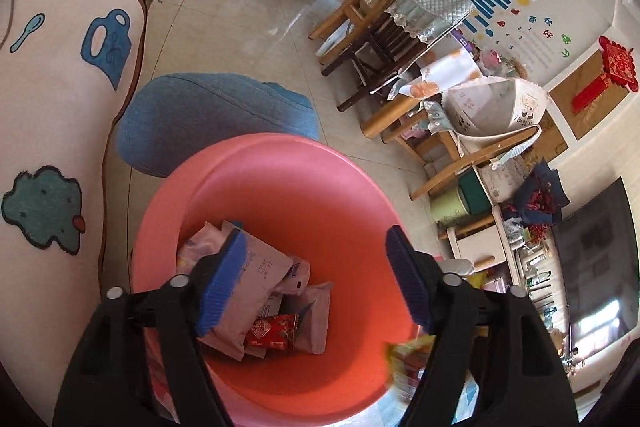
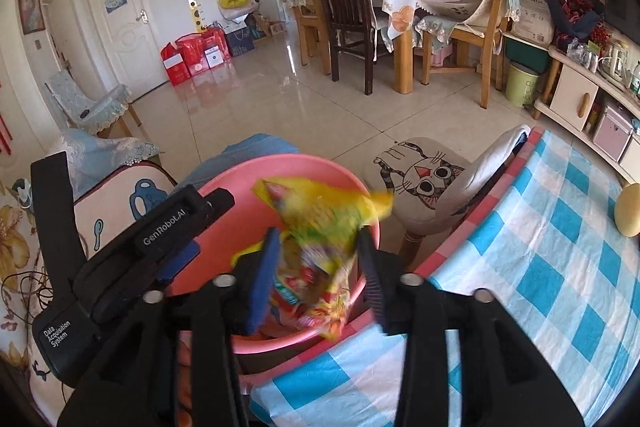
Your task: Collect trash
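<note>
A pink bin (image 1: 320, 187) sits right below both grippers, beside the checked table. In it lie several wrappers: a pale pouch (image 1: 256, 291), a small red packet (image 1: 272, 333) and others. My left gripper (image 1: 316, 283) hangs over the bin with its jaws wide and nothing between the blue pads. My right gripper (image 2: 318, 279) is over the bin's near rim (image 2: 280, 341). A blurred yellow snack wrapper (image 2: 324, 219) hangs loose between its parted pads, which do not press on it. That wrapper also shows as a yellow blur (image 1: 404, 359) in the left wrist view.
The table with a blue-and-white checked cloth (image 2: 540, 267) lies to the right, with a yellow round thing (image 2: 630, 211) on it. A cat-face stool (image 2: 424, 179) stands behind the bin. A cartoon-print cushion (image 1: 52, 107) and a knee in jeans (image 1: 208, 115) flank it on the left. Dining chairs (image 2: 348, 27) stand farther off.
</note>
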A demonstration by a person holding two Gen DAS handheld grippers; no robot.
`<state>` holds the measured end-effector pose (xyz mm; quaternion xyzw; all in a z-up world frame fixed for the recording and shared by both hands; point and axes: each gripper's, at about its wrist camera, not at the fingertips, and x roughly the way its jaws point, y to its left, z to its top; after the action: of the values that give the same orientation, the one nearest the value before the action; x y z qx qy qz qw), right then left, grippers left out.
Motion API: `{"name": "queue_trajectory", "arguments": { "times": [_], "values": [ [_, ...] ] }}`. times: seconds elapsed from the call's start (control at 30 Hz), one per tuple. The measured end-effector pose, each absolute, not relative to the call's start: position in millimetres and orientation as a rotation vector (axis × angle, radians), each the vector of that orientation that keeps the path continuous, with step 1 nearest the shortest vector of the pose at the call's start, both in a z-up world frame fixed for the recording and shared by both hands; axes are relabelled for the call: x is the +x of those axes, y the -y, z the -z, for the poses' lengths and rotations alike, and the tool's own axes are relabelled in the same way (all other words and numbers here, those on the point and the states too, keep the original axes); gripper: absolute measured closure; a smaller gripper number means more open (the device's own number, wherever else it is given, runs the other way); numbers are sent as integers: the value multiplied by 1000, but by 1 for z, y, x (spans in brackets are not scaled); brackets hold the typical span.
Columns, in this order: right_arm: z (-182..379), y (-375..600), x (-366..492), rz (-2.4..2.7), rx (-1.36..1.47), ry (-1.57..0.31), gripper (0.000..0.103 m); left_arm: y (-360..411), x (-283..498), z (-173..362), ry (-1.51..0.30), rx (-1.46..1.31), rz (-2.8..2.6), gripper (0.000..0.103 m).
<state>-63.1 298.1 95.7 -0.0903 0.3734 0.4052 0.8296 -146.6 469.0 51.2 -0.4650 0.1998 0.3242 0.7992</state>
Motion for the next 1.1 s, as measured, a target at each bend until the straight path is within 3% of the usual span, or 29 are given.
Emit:
{"name": "queue_trajectory", "arguments": {
  "times": [0.07,0.13,0.2,0.37,1.1],
  "values": [
    [-96,-291,-64,-841,-177,-781,37,-468,-145,-55,-424,-964,-701,25],
    [-98,-280,-62,-820,-167,-771,34,-464,-145,-58,-416,-929,-709,21],
    [-100,-270,-62,-790,-169,-762,24,-459,-146,-64,-397,-894,-724,17],
    [-103,-241,-65,-704,-210,-754,15,-441,-137,-80,-378,-786,-703,6],
    [-120,-108,-94,-440,-198,-683,10,-333,-106,-109,-428,-427,-330,4]
  ]
}}
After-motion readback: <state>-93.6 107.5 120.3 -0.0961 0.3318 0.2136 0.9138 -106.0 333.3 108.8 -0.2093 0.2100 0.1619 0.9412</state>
